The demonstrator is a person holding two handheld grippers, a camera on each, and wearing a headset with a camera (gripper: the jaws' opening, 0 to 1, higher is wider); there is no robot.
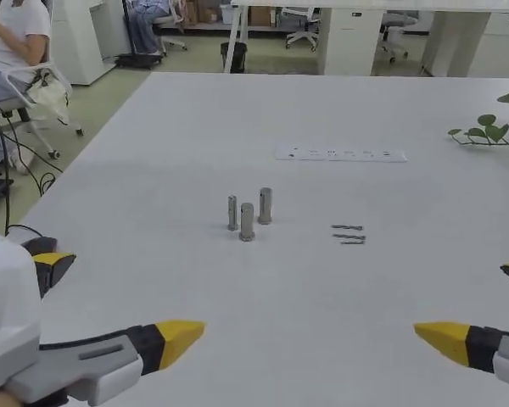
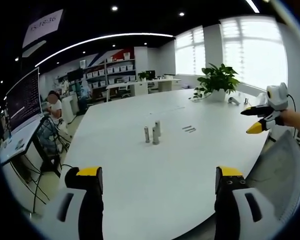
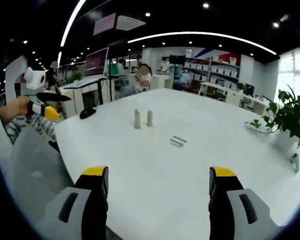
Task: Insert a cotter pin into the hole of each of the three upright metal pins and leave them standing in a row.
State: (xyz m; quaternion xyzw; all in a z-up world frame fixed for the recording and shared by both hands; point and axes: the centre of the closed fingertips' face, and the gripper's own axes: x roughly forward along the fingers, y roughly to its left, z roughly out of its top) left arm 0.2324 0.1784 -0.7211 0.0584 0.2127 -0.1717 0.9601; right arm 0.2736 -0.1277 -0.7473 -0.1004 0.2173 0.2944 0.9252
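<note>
Standing metal pins [image 1: 247, 222] (three, head view)

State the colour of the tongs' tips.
Yellow on left tongs and right tongs; clearest in head view.

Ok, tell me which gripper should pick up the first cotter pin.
Right, probably. The cotter pins lie to the right of the metal pins, on the side of the right gripper. Its jaws stand open and empty.
</note>
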